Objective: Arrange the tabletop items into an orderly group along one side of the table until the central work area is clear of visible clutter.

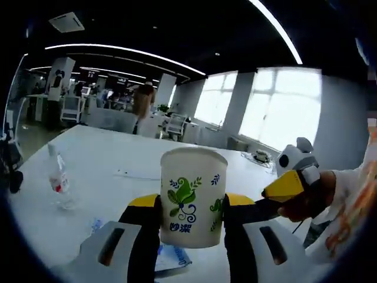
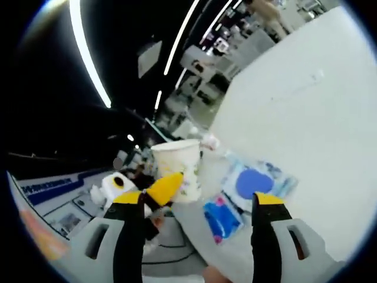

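Cup [image 1: 192,197] between left tongs [image 1: 191,227]

A white counter [image 1: 135,156] spans the middle of the left gripper view. A clear plastic bottle [image 1: 58,174] stands on it at the left, and a blue-and-white packet [image 1: 172,258] lies at the bottom centre. In the right gripper view the counter [image 2: 306,118] covers the right side, with a packet bearing a blue disc [image 2: 254,183] and a blue-and-pink packet [image 2: 222,219] lying just beside each other at lower centre.
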